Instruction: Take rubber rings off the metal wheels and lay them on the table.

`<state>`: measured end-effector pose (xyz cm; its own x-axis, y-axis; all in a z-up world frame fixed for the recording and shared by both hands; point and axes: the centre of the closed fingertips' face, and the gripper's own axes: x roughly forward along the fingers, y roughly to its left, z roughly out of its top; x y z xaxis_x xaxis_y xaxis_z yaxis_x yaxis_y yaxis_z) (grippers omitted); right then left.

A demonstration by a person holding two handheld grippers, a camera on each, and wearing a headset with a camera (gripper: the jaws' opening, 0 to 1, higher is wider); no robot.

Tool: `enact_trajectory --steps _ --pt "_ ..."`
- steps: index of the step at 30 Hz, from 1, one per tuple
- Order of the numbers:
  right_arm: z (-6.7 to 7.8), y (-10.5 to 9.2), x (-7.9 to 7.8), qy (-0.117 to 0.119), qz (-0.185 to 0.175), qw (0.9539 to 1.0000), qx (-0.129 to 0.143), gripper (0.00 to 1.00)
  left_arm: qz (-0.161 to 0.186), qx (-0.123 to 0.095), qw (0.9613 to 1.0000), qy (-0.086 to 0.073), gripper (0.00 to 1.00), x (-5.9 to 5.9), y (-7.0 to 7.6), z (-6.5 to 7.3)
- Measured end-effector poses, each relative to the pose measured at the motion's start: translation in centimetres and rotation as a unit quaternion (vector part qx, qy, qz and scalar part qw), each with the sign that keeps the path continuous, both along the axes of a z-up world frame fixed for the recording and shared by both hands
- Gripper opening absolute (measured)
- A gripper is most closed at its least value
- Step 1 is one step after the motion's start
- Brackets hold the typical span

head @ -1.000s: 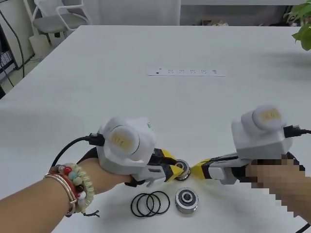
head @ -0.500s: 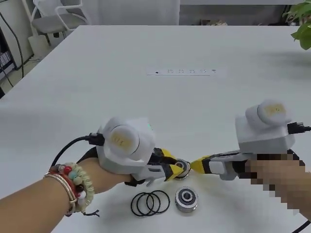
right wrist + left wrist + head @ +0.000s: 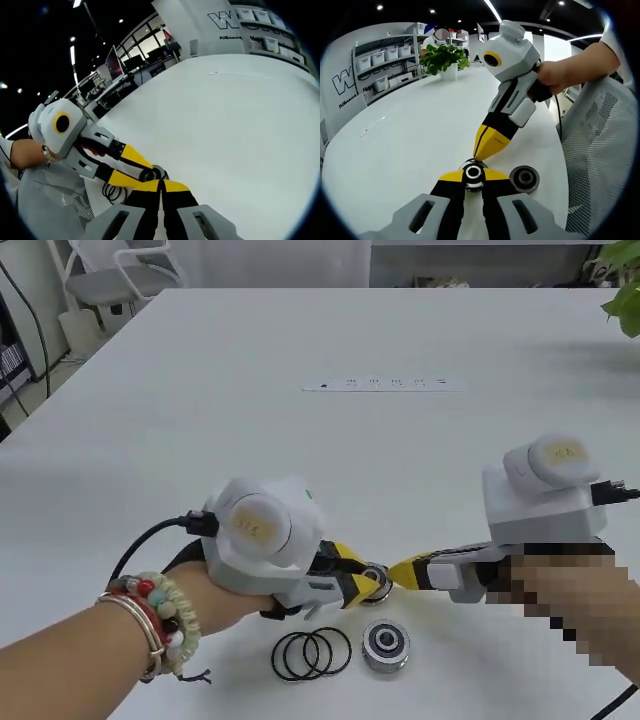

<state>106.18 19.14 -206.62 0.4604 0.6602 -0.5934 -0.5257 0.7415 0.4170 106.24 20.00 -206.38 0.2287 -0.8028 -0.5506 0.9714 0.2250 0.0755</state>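
While the left gripper (image 3: 362,586) still pinches a small silver metal wheel (image 3: 377,580) just above the white bench (image 3: 300,460), the right gripper (image 3: 397,573) has edged in from the right since a second ago. Its yellow jaws are pressed together and now touch that wheel's rim. Whether a ring is caught between them cannot be told.

There are two wheels, three rings and two grippers. The three thin black rubber rings (image 3: 312,652) lie flat and overlapping near the bench's near edge. The second silver metal wheel (image 3: 385,643) lies flat just to their right, and neither has moved. Beaded bracelets (image 3: 150,615) circle the wrist behind the left gripper.

The left gripper view shows the contact closely: the right gripper's closed tip meets the far side of the held wheel, with the loose wheel beside it on the bench. The right gripper view shows the rings beyond the left gripper's jaws. The head view alone takes in a flat white strip (image 3: 378,385) at mid-bench. Beyond the far left corner stands a grey chair (image 3: 110,275), and a green plant (image 3: 625,290) is at the far right corner.
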Motion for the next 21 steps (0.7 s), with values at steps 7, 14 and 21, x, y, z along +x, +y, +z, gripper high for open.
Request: enact_trajectory --steps 7,14,21 --pt "0.27 0.35 -0.04 -0.003 0.004 1.0 -0.002 0.0 -0.001 0.002 1.0 -0.004 0.08 0.01 -0.04 0.02" --pt "0.4 0.46 -0.02 -0.004 0.006 1.0 0.0 0.0 0.001 0.002 1.0 -0.004 0.08 0.07 -0.06 0.0" --pt "0.6 0.66 -0.11 -0.004 0.008 1.0 0.003 0.0 0.001 0.002 1.0 -0.005 0.08 0.05 -0.07 -0.01"
